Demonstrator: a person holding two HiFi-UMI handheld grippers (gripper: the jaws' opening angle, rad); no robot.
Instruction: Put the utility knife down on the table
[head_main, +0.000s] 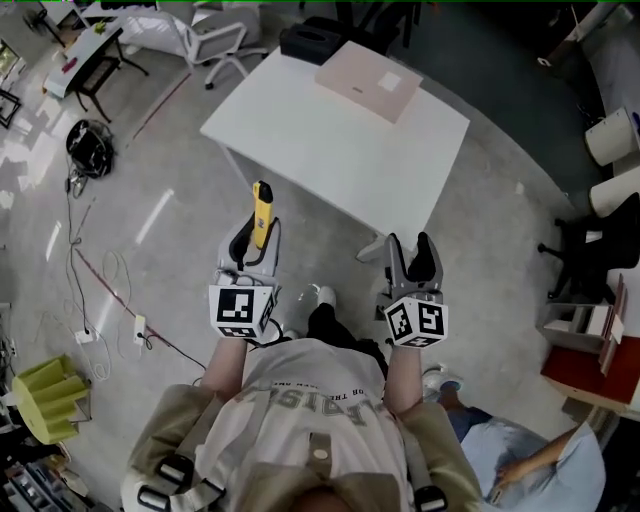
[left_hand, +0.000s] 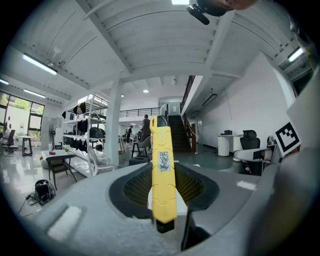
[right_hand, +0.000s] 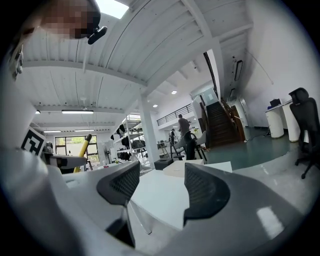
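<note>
A yellow utility knife (head_main: 262, 212) stands upright between the jaws of my left gripper (head_main: 252, 243), which is shut on its lower end. In the left gripper view the knife (left_hand: 162, 172) rises straight up the middle, a grey label on its side. My right gripper (head_main: 413, 260) is open with nothing between its pads (right_hand: 205, 192); the knife (right_hand: 82, 151) shows far left in its view. Both grippers hover over the floor just short of the near edge of the white table (head_main: 330, 140). The table (right_hand: 165, 192) lies right ahead of the right gripper.
A pink flat box (head_main: 368, 82) and a black box (head_main: 312, 40) lie at the table's far side. A white chair (head_main: 215, 42) stands beyond the table's left corner. Cables (head_main: 95, 270) trail on the floor at left. A black office chair (head_main: 590, 250) and a seated person (head_main: 520, 460) are at right.
</note>
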